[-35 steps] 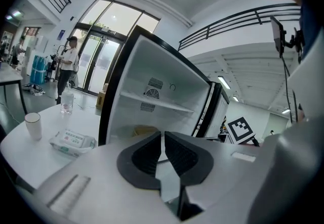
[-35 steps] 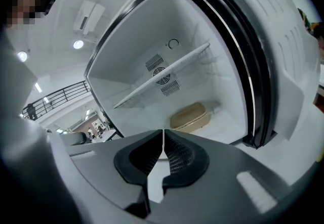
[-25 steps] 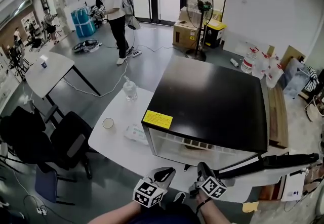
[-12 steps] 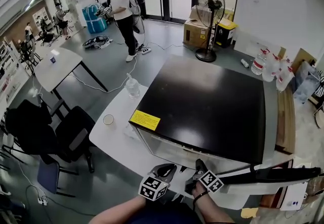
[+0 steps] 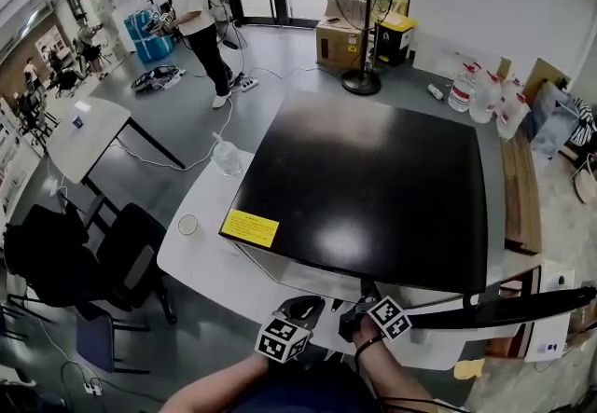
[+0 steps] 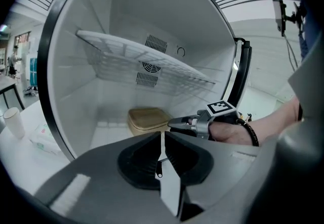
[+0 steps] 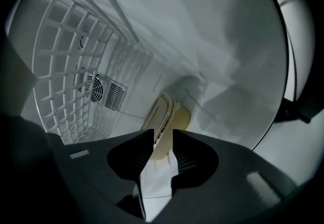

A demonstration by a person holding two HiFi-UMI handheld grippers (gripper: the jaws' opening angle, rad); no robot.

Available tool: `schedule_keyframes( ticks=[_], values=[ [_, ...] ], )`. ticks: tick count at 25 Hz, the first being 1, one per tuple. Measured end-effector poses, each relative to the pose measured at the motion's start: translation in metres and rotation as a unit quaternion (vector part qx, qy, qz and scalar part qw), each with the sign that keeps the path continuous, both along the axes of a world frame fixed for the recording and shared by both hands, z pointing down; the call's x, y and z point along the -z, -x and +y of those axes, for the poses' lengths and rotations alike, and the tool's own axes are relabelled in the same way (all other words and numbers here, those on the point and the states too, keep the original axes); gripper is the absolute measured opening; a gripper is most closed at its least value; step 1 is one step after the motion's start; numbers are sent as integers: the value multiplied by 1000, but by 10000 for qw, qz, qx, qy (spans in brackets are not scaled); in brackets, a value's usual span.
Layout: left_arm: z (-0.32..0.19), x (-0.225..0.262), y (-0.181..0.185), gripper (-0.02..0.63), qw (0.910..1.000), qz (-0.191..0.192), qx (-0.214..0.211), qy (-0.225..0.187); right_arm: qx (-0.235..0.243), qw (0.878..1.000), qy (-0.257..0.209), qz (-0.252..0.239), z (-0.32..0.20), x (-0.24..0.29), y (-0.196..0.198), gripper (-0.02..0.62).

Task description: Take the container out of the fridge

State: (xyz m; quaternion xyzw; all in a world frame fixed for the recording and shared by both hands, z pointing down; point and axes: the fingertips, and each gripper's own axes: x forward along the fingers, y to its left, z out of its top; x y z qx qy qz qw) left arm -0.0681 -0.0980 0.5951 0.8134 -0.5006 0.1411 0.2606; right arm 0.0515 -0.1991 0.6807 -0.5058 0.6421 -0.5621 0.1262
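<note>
A black-topped compact fridge (image 5: pixel 373 187) stands open on a white table (image 5: pixel 201 262), its dark door (image 5: pixel 504 309) swung out to the person's right. Both hand-held tools are at the mouth of the white interior. The left tongs (image 6: pixel 162 137) are pressed together with nothing between them, hanging just outside the opening. The right tongs (image 7: pixel 163 137) point into the cabinet below the white wire shelf (image 6: pixel 152 63). Their jaws are opening, and the tan lidded plastic container (image 6: pixel 147 119) sits framed in the gap ahead of them, seemingly clear of both pads, though the dim view leaves that a little uncertain. The container rests on the fridge floor toward the back wall, beneath the round fan vent (image 6: pixel 147 68). A paper cup (image 5: pixel 187 225) and a clear plastic bottle (image 5: pixel 227 158) stand on the table beside the fridge.
</note>
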Motion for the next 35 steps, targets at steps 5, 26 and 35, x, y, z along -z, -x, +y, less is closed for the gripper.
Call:
schedule_keyframes(
  ticks=[5,26,35],
  values=[
    [2,-3,7,25,9998,23,-163,96,-280,9995,72,-120,-8,-7,2,130],
    [21,-6,41,25,9996,61,78,272,-541,9965,-147,-621,-22,6,8,75],
    [26,-9,34,25,9995,122,24,278,-537,9942,-195,-914,-2,19,0,60]
  ],
)
